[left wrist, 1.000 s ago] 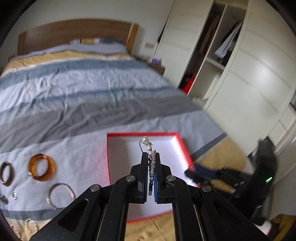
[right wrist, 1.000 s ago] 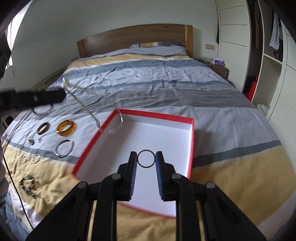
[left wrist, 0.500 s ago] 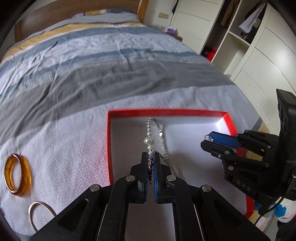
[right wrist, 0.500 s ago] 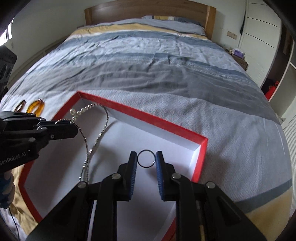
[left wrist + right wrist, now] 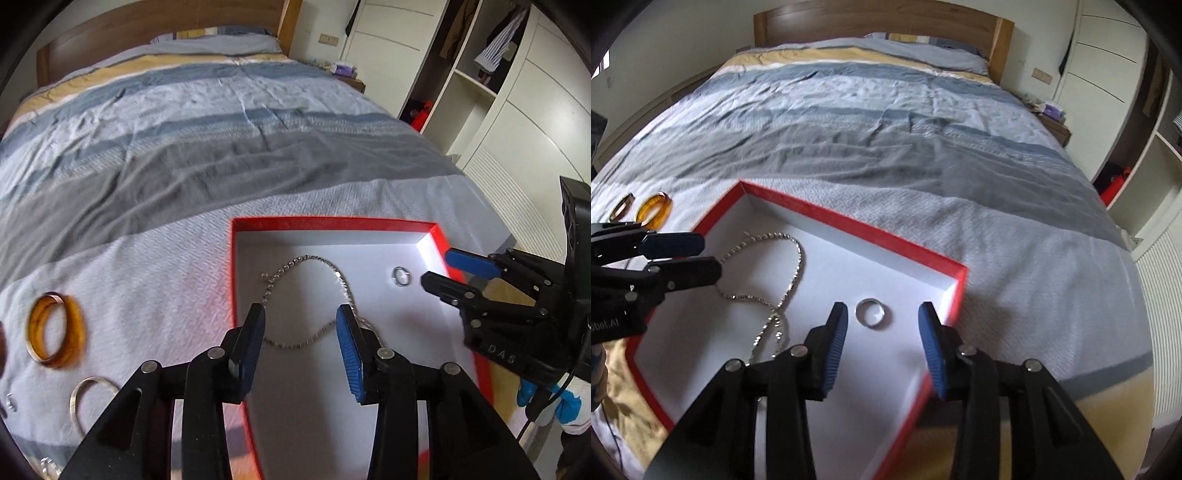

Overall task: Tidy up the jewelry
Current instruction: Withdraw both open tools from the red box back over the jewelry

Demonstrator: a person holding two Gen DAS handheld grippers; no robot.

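A red-rimmed white box (image 5: 332, 221) lies on the bed; it also shows in the right wrist view (image 5: 857, 225). A silver chain necklace (image 5: 314, 266) (image 5: 790, 251) lies loose on its floor. A silver ring (image 5: 401, 276) (image 5: 870, 317) lies in the box near the right wall. My left gripper (image 5: 300, 314) is open and empty over the necklace. My right gripper (image 5: 882, 314) is open and empty, with the ring between its fingers on the box floor. It also shows in the left wrist view (image 5: 439, 269).
On the bedspread left of the box lie an amber bangle (image 5: 55, 328) (image 5: 653, 208), a silver bangle (image 5: 88, 402), a brown bangle (image 5: 622, 206) and small rings (image 5: 11, 402). A wardrobe (image 5: 480, 92) stands right of the bed.
Both grippers have opened. The necklace dropped from the left gripper onto the box floor, and the ring dropped from the right gripper into the box.
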